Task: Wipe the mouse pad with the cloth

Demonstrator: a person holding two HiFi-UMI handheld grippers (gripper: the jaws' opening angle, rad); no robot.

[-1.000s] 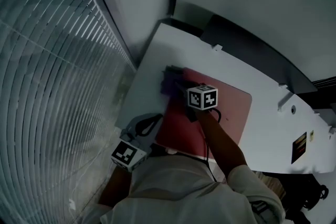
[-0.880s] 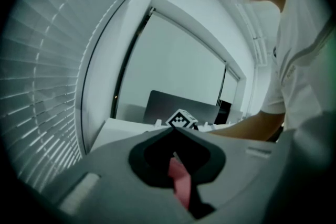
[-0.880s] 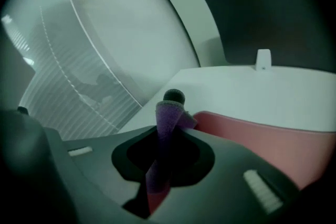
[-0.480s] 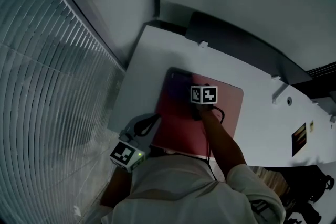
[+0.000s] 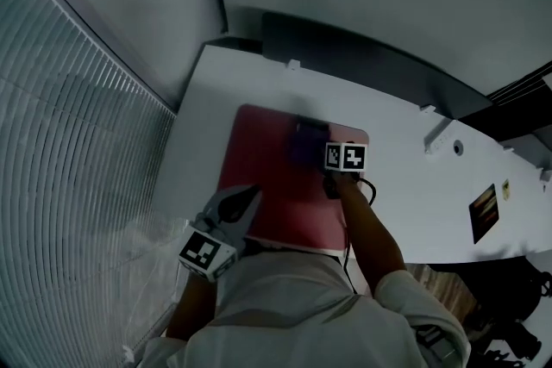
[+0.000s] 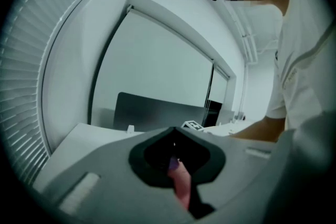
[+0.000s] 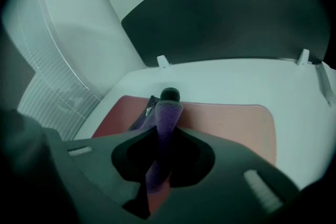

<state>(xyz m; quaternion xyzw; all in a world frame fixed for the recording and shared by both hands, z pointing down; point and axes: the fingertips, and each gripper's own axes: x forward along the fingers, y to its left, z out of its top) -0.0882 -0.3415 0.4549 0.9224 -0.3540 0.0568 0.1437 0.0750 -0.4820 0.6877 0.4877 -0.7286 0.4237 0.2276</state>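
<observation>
A red mouse pad (image 5: 272, 185) lies on the white desk (image 5: 405, 202). A purple cloth (image 5: 305, 146) rests on the pad near its far edge, right of the middle. My right gripper (image 5: 317, 152) is shut on that cloth, which shows as a purple strip (image 7: 166, 118) pinched between the jaws above the mouse pad (image 7: 231, 118). My left gripper (image 5: 248, 194) sits at the pad's near left corner. In its own view my left gripper (image 6: 175, 159) is shut, with a pink strip of the mouse pad (image 6: 181, 187) between the jaws.
A dark partition panel (image 5: 362, 65) runs along the desk's far edge, with white clips (image 5: 435, 134) at its foot. Window blinds (image 5: 69, 168) fill the left side. A dark sticker (image 5: 485, 211) lies on the desk at the right. The person's forearm (image 5: 371, 228) reaches over the pad's right side.
The right gripper has dragged the cloth from the pad's far left corner rightward along the far edge. The left gripper has stayed at the near left corner.
</observation>
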